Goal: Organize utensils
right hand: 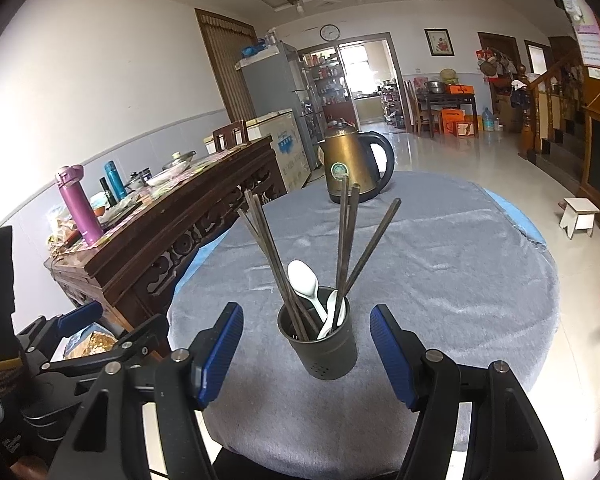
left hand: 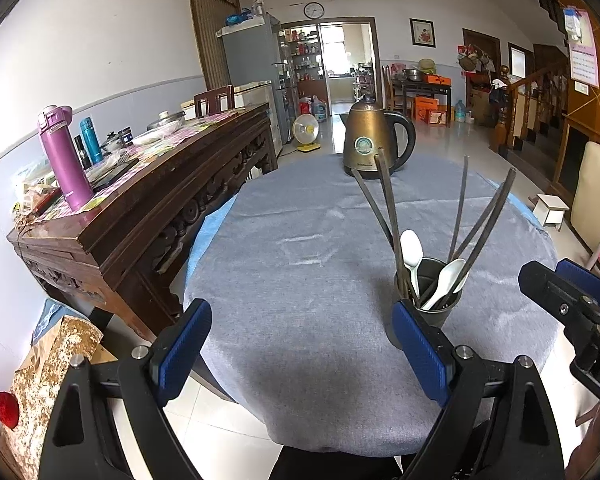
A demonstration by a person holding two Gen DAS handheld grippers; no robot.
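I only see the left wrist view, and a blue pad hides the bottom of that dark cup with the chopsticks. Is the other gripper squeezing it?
Observer: No. In the right wrist view the right gripper is open; the cup stands in the gap between its pads, with grey cloth showing on both sides.
Operator: Is the hidden bottom of the cup plain?
Observer: No, it has a few small holes low on its wall.

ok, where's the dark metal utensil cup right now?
The dark metal utensil cup stands upright on the grey tablecloth, centred ahead of the open right gripper, nearer than the bronze electric kettle.
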